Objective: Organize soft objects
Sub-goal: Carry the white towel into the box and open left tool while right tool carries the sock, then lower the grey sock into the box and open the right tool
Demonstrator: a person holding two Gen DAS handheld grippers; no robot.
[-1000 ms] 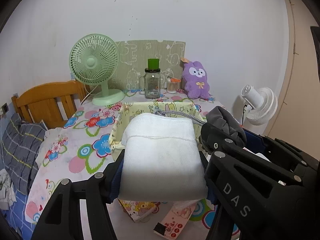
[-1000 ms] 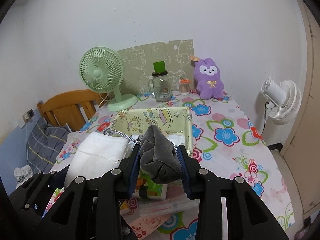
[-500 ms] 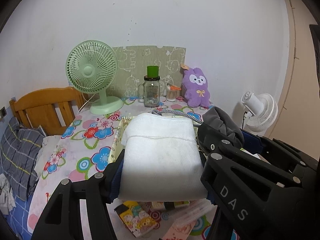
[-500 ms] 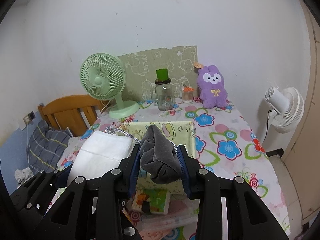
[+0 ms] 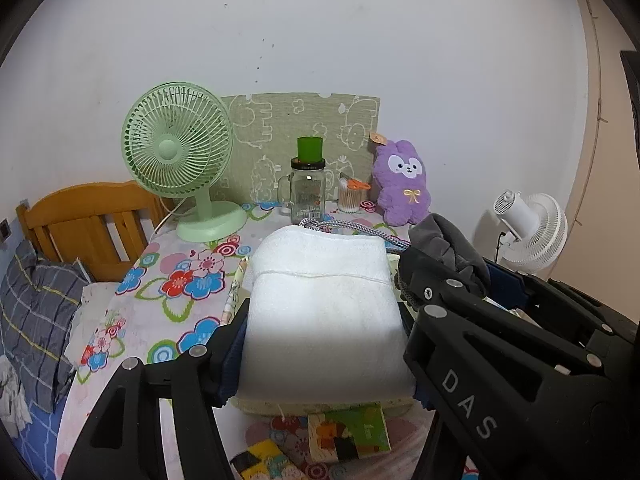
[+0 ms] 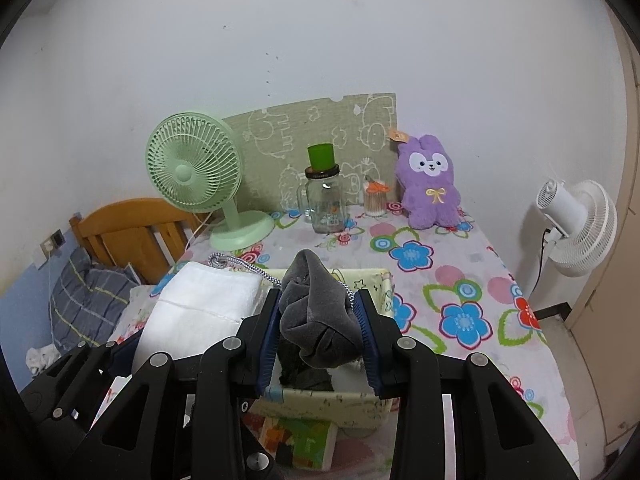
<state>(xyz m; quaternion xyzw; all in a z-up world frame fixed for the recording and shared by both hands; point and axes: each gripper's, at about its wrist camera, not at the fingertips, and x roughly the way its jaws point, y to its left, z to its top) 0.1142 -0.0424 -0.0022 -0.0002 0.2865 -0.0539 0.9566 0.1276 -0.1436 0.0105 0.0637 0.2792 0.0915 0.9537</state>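
Observation:
My left gripper (image 5: 322,320) is shut on a folded white towel (image 5: 316,264), held flat above the table. My right gripper (image 6: 319,312) is shut on a bunched grey cloth (image 6: 312,280), just right of the towel (image 6: 200,308). In the left wrist view the grey cloth (image 5: 448,248) sits beside the towel. A braided grey-white cord (image 6: 240,264) runs from the towel's far edge to the cloth. Below both hangs-over a pale yellow fabric box (image 6: 384,280); dark cloth lies inside it. A purple plush rabbit (image 6: 430,184) sits at the table's far end.
On the floral tablecloth (image 6: 460,280) at the back stand a green desk fan (image 6: 192,172), a glass jar with a green cup on top (image 6: 324,204) and a cotton swab tub (image 6: 375,200). Picture books (image 6: 296,440) lie near the box. A white fan (image 6: 576,228) stands off the right edge, a wooden headboard (image 6: 128,232) left.
Both grippers have carried the towel and the grey cloth forward toward the wall and slightly up. The fabric box has slid lower in both views, under the loads. Neither grip changed.

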